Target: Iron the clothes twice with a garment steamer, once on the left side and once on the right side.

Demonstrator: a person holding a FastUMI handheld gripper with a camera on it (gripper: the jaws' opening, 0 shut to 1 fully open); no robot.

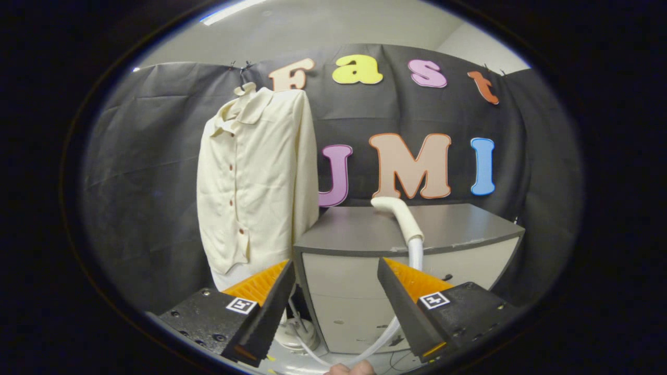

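Note:
A cream button-up shirt (258, 177) hangs upright in front of the black cloth wall, beyond and a little left of my fingers. The white steamer head (398, 211) lies on top of a grey cabinet (359, 232), just beyond my right finger, and its white hose (415, 255) runs down over the cabinet's front edge behind that finger. My gripper (333, 268) is open, both fingers spread wide with nothing between them, and it stands short of the steamer head.
The grey cabinet has pale drawer fronts (346, 302) facing me. A white round steamer base (297, 336) sits on the floor below the shirt, beside the cabinet. Part of a hand (350, 369) shows below the fingers.

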